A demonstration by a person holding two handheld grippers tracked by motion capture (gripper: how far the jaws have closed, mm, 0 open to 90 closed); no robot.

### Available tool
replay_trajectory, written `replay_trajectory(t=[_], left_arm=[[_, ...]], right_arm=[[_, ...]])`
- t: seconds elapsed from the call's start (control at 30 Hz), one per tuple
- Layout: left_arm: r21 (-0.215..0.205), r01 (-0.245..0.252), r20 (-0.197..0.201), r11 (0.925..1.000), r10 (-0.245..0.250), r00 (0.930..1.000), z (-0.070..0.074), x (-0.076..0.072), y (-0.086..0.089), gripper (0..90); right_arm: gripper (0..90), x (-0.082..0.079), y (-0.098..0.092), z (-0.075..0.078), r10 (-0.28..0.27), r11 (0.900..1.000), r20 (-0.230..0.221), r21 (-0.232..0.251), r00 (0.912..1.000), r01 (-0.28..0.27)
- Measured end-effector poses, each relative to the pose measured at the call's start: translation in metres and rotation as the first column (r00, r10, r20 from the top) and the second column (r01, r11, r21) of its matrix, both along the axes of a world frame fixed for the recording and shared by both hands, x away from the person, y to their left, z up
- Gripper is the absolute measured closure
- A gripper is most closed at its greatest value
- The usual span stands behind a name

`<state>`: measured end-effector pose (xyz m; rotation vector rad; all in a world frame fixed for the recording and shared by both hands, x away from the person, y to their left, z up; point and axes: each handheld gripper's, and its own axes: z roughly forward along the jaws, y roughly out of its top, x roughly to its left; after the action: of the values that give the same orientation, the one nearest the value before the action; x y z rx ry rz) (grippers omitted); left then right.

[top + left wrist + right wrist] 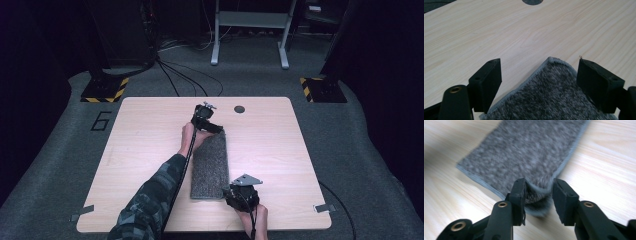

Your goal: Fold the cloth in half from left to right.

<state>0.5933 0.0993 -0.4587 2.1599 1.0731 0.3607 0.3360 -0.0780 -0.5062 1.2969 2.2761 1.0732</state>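
A grey folded towel [210, 165] lies lengthwise as a narrow strip on the pale wooden table [150, 140]. My left gripper [215, 128] is at the strip's far end. In the left gripper view its jaws [539, 65] stand wide apart, and the towel's far corner [549, 95] rests flat on the table between them, touching neither pad. My right gripper [228, 190] is at the near right corner. In the blurred right gripper view its jaws [539, 182] are parted, with a puckered fold of the towel [524, 150] sitting loosely between them.
A round cable hole [239, 109] is in the table just beyond the left gripper. Tape strips mark the near corners [81, 212] [322, 207]. Past the far edge are cables, a metal frame [250, 30] and hazard-striped bases [106, 90].
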Motion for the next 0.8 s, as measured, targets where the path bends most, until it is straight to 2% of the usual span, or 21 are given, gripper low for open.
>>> replay_trajectory(t=[0.1, 0.13, 0.17, 0.2, 0.27, 0.33, 0.47, 0.53, 0.57, 0.6, 0.63, 0.7, 0.77, 0.8], left_arm=[[0.004, -0.006, 0.000, 1.0000, 0.006, 1.0000, 0.000, -0.001, 0.006, 17.0], [0.012, -0.010, 0.000, 0.9999, 0.010, 0.9999, -0.001, -0.002, 0.010, 16.9], [0.019, -0.011, -0.001, 0.9998, 0.011, 0.9999, -0.002, -0.002, 0.014, 16.7], [0.039, -0.007, -0.007, 0.9992, 0.007, 0.9999, -0.004, -0.003, 0.018, 16.7], [0.051, -0.015, -0.016, 0.9986, 0.016, 0.9997, -0.008, -0.003, 0.025, 16.4], [0.055, -0.022, -0.023, 0.9983, 0.023, 0.9995, -0.013, -0.005, 0.032, 16.5], [0.091, -0.038, -0.034, 0.9951, 0.041, 0.9986, -0.022, -0.006, 0.042, 16.6], [0.113, -0.057, -0.035, 0.9919, 0.062, 0.9975, -0.027, -0.006, 0.045, 16.8], [0.124, -0.057, -0.039, 0.9906, 0.062, 0.9973, -0.029, -0.005, 0.047, 16.8], [0.127, -0.064, -0.041, 0.9898, 0.070, 0.9967, -0.031, -0.004, 0.048, 16.6], [0.129, -0.067, -0.043, 0.9894, 0.073, 0.9964, -0.032, -0.004, 0.049, 16.6], [0.133, -0.072, -0.038, 0.9884, 0.078, 0.9962, -0.036, -0.003, 0.050, 16.4], [0.152, -0.075, -0.035, 0.9856, 0.081, 0.9961, -0.039, -0.003, 0.050, 16.5], [0.155, -0.073, -0.045, 0.9852, 0.081, 0.9957, -0.040, -0.003, 0.050, 16.4]], right_arm=[[58.3, -0.001, -0.006, 0.000, -0.027, 1.000, -0.009, 0.001, 0.9996, 0.027], [56.6, -0.001, -0.010, 0.000, -0.027, 1.000, -0.006, 0.000, 0.9996, 0.027], [54.0, -0.001, -0.017, 0.001, -0.049, 0.999, -0.013, 0.009, 0.9987, 0.049], [54.0, -0.001, -0.017, 0.001, -0.049, 0.999, -0.013, 0.009, 0.9987, 0.049], [49.3, 0.001, -0.022, 0.002, -0.067, 0.998, -0.009, 0.017, 0.9977, 0.067], [46.3, 0.003, -0.026, 0.003, -0.069, 0.997, -0.005, 0.036, 0.9976, 0.069], [41.4, 0.009, -0.032, 0.010, -0.084, 0.994, 0.020, 0.067, 0.9963, 0.082], [36.9, 0.012, -0.032, 0.010, -0.069, 0.995, 0.019, 0.068, 0.9974, 0.068], [34.8, 0.014, -0.030, 0.008, -0.055, 0.997, 0.009, 0.056, 0.9984, 0.055], [35.1, 0.017, -0.025, 0.002, -0.014, 1.000, -0.005, 0.014, 0.9999, 0.014], [35.1, 0.017, -0.025, 0.002, -0.014, 1.000, -0.005, 0.014, 0.9999, 0.014], [34.8, 0.017, -0.020, -0.005, 0.018, 0.999, -0.003, -0.043, 0.9998, -0.018], [33.9, 0.016, -0.017, -0.010, 0.021, 0.998, -0.015, -0.058, 0.9997, -0.022], [33.9, 0.015, -0.017, -0.011, 0.028, 0.998, -0.019, -0.064, 0.9994, -0.029]])
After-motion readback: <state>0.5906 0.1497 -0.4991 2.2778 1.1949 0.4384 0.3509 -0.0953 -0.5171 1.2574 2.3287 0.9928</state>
